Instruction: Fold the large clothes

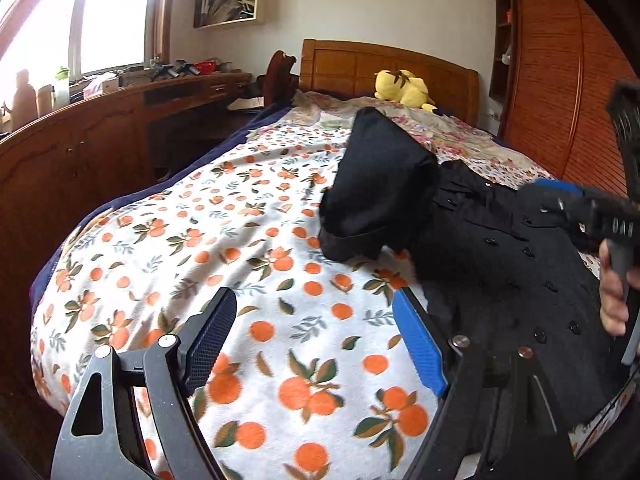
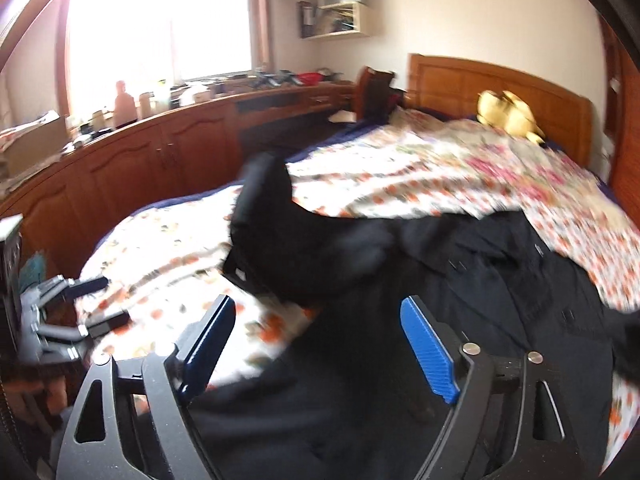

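A black buttoned coat (image 1: pixel 500 256) lies on the bed's orange-print sheet (image 1: pixel 240 240), one sleeve (image 1: pixel 376 184) bunched up and pointing toward the headboard. My left gripper (image 1: pixel 316 344) is open and empty above the sheet, just left of the coat's edge. My right gripper (image 2: pixel 320 344) is open and empty above the coat (image 2: pixel 480 280); its view is blurred. In the left wrist view the right gripper (image 1: pixel 576 204) shows at the right edge over the coat. In the right wrist view the left gripper (image 2: pixel 92 304) shows at the far left.
A yellow plush toy (image 1: pixel 404 88) rests by the wooden headboard (image 1: pixel 384 64). A wooden desk and cabinets (image 1: pixel 100 128) with clutter run along the left under the window. A wooden wardrobe (image 1: pixel 560 92) stands on the right.
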`<state>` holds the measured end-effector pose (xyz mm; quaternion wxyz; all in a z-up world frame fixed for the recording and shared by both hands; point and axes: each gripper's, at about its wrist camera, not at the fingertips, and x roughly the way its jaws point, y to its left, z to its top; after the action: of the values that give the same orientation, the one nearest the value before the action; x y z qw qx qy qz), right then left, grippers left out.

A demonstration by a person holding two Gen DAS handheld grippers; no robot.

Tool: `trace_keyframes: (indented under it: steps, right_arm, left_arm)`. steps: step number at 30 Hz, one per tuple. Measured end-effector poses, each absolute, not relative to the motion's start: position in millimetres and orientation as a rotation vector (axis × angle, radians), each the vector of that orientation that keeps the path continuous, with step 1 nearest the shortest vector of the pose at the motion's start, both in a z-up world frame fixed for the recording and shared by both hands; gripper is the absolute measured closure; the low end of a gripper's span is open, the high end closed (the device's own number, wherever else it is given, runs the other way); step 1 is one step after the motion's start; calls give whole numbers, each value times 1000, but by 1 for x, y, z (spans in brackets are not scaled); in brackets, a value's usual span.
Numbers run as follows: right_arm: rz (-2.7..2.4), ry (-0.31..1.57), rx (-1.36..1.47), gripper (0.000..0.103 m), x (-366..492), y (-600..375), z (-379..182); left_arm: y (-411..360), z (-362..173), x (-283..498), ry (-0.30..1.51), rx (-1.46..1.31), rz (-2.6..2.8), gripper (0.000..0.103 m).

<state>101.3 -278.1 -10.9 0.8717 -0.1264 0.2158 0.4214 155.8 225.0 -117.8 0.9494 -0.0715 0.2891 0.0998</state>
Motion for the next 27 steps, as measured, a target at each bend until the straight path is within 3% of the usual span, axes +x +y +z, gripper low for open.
trace_keyframes:
  steps: [6,9,11,12,13,18,27]
  right_arm:
    - [919,479,-350,27,109,-209,-4]
    - [931,532,-393,44,124,-180,-14]
    - [931,560,-424,61,134,-168,-21]
    - [934,565,-440,78,137,-163,-25]
    - [947,557,-450,81,140,-162,-25]
    - [934,485,-464,89,136,-176,-16]
    - [771,339,-324,90,143,-289,18]
  left_arm:
    - [247,-119,137,584,-155,227,22]
    - [254,-119,129,584,-151,236,22]
    - [257,-119,125,584,-150,241,22]
    - [258,-119,124,584,-149,241,22]
    - [257,-118,124,585,-148,242,22]
    - [251,-115,125,585,-139,233,22]
    - [208,-100,142,566,-98,168,22]
